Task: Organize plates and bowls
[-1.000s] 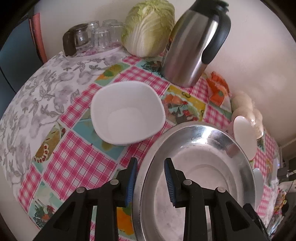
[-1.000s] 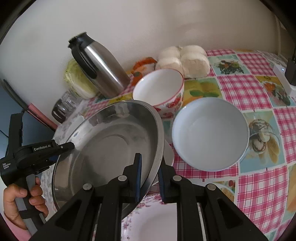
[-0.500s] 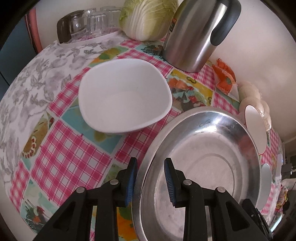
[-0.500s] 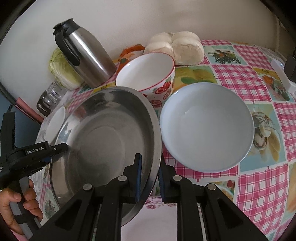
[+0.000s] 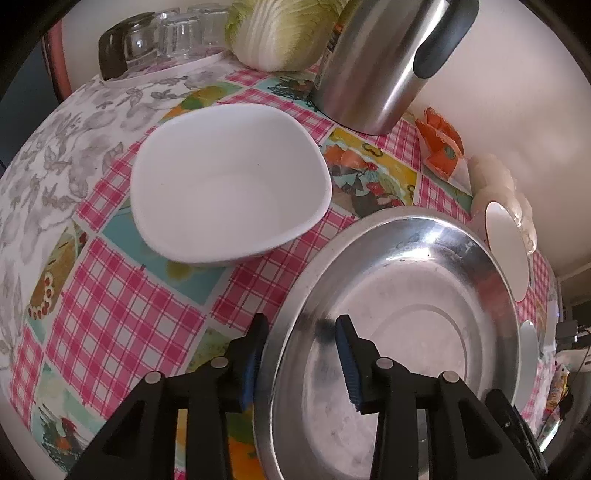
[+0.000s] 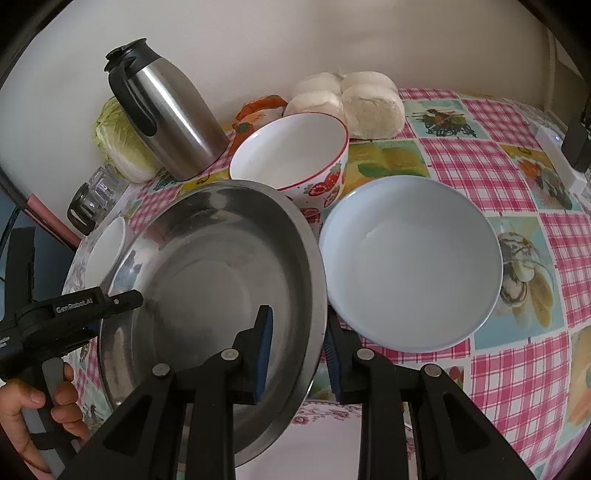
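A table (image 6: 517, 173) covered in a pink checked cloth with picture squares holds several dishes. A person holds a gripper in each hand, and both grippers straddle opposite sides of the rim of a large steel plate (image 6: 207, 266) near the front edge of the table.

The left gripper (image 5: 301, 354) has one finger outside the rim and one inside the plate. Its fingers are opening, with a visible gap on both sides of the rim, so they no longer press on it. The right gripper (image 6: 299, 350) straddles the far rim the same way. Its fingers are also opening, narrow but clear of the metal. The steel plate appears to be set down, though its right side seems to overlap a flowered plate (image 6: 325, 443) at the front edge.

Beside the steel plate on its right sits a pale blue bowl (image 6: 410, 266). Behind them is a white bowl with red strawberries (image 6: 291, 155). To the left of the steel plate, towards the left edge, sits a white squarish bowl (image 5: 229, 184). Along the back edge stand a steel flask (image 6: 166, 110), a cabbage (image 5: 288, 29), upturned glasses (image 5: 166, 37) and white buns (image 6: 354, 99).

Judging by this, the task is at an early stage: the steel plate looks placed, while the bowls remain separate and unstacked.
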